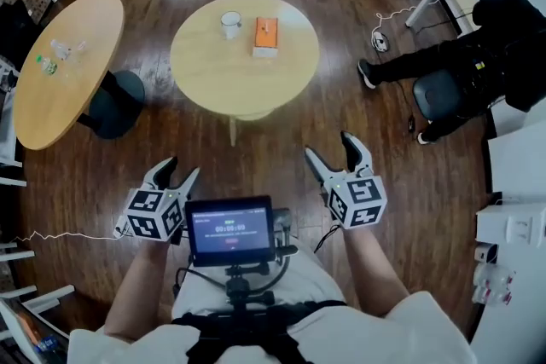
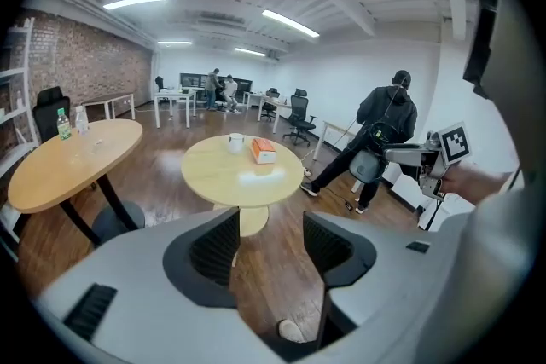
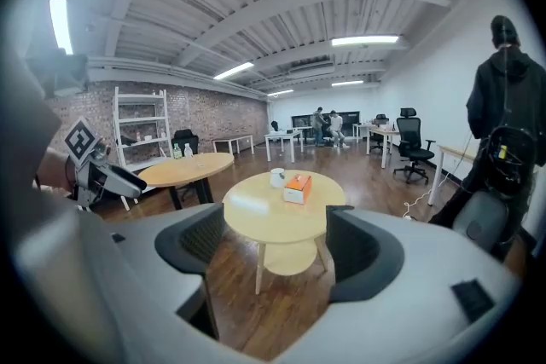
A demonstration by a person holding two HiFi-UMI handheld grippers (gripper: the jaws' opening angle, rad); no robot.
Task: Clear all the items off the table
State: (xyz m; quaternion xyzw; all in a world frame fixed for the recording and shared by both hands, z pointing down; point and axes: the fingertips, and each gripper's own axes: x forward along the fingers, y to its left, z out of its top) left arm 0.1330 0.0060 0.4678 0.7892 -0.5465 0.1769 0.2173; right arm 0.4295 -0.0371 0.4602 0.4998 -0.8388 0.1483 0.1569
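A: Checking hazards first: what do we flag at the table (image 1: 243, 85)?

B: We note that both grippers stand well short of it, over bare floor. The left gripper (image 1: 181, 168) and the right gripper (image 1: 328, 146) each have jaws apart with nothing between them. We judge that a hard bump against the rim on approach could jolt the table and shift its load.

A: And the items?

B: The box (image 1: 266, 37) and the mug (image 1: 230, 24) sit just beside each other on the far half of the top. We judge that a wide reach for the box could knock the mug over. The mug is round and looks smooth, so an off-centre pinch could let it slip.

A: What can we not make out?

B: The person (image 1: 461, 64) at right is partly cut off. Items on the side table (image 1: 60, 98) are too small to name. We cannot tell what the box contains, nor whether the mug holds liquid.
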